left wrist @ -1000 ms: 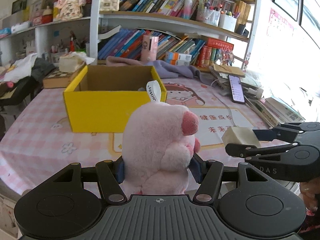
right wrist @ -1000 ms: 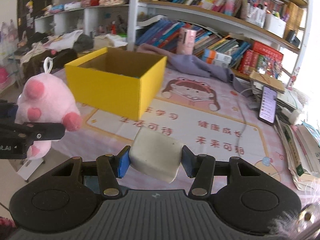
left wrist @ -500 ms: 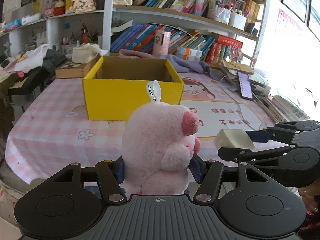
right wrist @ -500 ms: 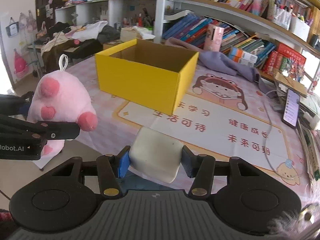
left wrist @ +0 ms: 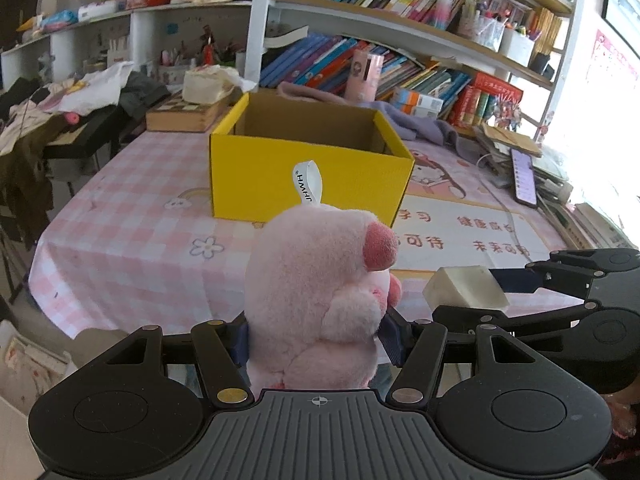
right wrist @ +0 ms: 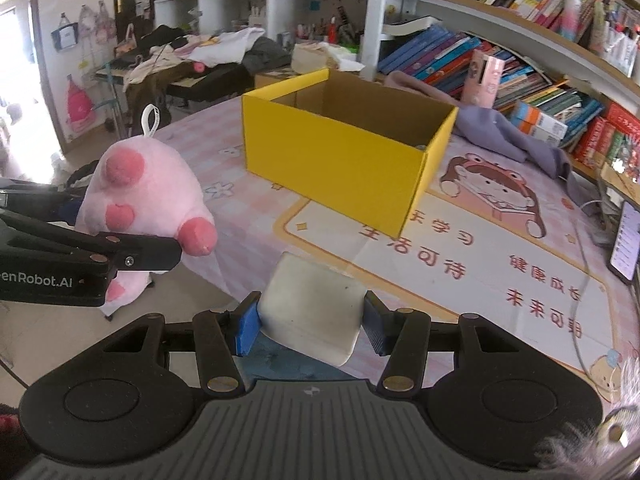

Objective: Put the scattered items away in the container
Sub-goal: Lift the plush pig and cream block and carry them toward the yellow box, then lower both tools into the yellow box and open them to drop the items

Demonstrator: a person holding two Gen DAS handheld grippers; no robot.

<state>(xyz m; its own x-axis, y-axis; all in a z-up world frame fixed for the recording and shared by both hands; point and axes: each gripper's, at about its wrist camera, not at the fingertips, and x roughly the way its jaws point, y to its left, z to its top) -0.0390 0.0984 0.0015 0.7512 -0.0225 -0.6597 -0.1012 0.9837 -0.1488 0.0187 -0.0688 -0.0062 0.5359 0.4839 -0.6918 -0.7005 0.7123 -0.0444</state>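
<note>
**A:** Both your hands are loaded; the left gripper [left wrist: 316,338] has its jaws closed on the fluffy pink plush pig with the white hang loop [left wrist: 320,292], squeezing it at the body; the right gripper [right wrist: 310,322] has its blue pads pressed on the off-white rounded foam block [right wrist: 312,308].

**B:** And the open yellow cardboard box [left wrist: 304,176]? It sits ahead of you on the pink checked tablecloth [left wrist: 132,248], well apart from both loads; from here its inside looks almost bare, though the floor is mostly hidden behind the near wall.

**A:** So I'd call the pick-ups done and the drops not yet made; neither item is over the rim.

**B:** Pose, then: you hold both grippers tilted downward, side by side off the near edge of the table; the pig rides upright, snout turned towards your right gripper; the block is slightly tilted between its pads.

**A:** The rest of the table shows a printed cartoon mat [right wrist: 500,240] and a phone [right wrist: 626,240]; I see no other loose toys, so these two may be the last.
</note>
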